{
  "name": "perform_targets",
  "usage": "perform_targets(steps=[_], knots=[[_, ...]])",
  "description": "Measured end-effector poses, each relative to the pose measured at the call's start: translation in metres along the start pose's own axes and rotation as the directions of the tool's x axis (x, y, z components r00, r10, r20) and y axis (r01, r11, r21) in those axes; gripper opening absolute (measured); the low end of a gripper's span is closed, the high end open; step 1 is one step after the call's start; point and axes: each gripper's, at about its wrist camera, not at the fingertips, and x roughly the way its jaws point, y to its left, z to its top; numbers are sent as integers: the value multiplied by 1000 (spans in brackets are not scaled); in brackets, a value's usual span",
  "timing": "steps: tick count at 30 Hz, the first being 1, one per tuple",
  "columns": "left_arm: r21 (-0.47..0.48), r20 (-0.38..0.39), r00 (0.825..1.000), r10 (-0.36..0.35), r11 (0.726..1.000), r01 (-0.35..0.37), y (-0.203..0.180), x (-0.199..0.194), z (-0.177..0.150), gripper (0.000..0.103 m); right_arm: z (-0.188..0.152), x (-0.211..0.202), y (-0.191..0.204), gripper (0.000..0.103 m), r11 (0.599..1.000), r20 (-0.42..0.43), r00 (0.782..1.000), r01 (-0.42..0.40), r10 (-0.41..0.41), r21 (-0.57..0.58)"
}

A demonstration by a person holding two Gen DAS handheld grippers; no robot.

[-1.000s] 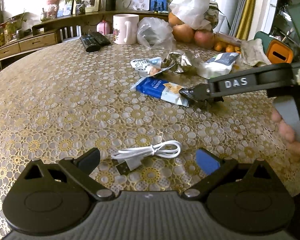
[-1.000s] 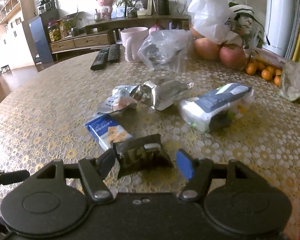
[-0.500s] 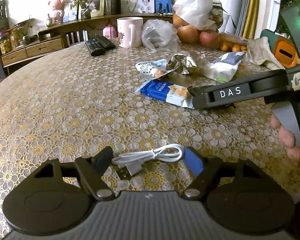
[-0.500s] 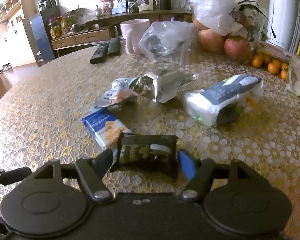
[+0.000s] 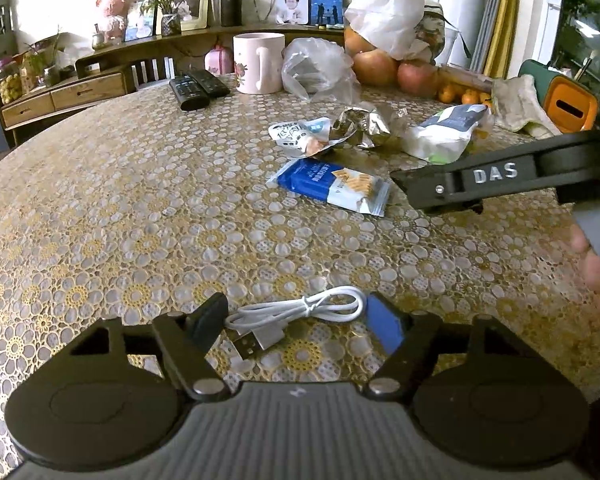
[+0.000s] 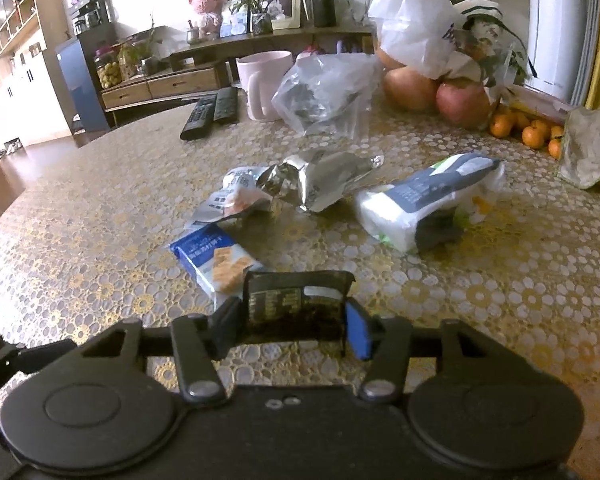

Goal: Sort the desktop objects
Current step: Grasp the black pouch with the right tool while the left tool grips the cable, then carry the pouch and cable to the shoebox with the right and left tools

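A coiled white USB cable lies on the patterned table between the fingers of my open left gripper. My right gripper is shut on a dark snack packet and holds it above the table; its body also shows at the right of the left wrist view. A blue cracker packet, a crumpled foil wrapper, a small white-blue wrapper and a white-grey pouch lie mid-table.
Farther back stand a pink mug, two remotes, a clear plastic bag, apples under a white bag and tangerines. An orange-green box and cloth sit at right.
My right gripper closed on the dark packet and lifted it back from the cracker packet. My left gripper moved in around the cable.
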Motion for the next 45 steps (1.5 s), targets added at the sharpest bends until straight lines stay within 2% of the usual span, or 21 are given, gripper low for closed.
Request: perform_targets(steps=[7,14,22,30,35,45], knots=[[8,11,1000,-22,1000,22,-10,-17,3,75,-10,-33,-8,54,1000,1,1000,7,-7,8],[39,33,997,-63,997,62,-31,-48,16,75,-24,-90,-22,54,999,24,999,24,-25,30],[106,68,986,-151,984,143,-75,-91,29,76,-44,-166,-44,54,998,73,997,27,-31,63],[198,87,969,-232,957,211,-130,-122,35,76,-71,-229,-73,54,993,112,990,70,-81,99],[259,84,951,-299,928,269,-168,-135,40,76,-85,-259,-96,54,987,134,984,105,-121,118],[388,59,900,-431,841,378,-255,-148,61,75,-103,-306,-167,54,953,148,951,245,-272,181]])
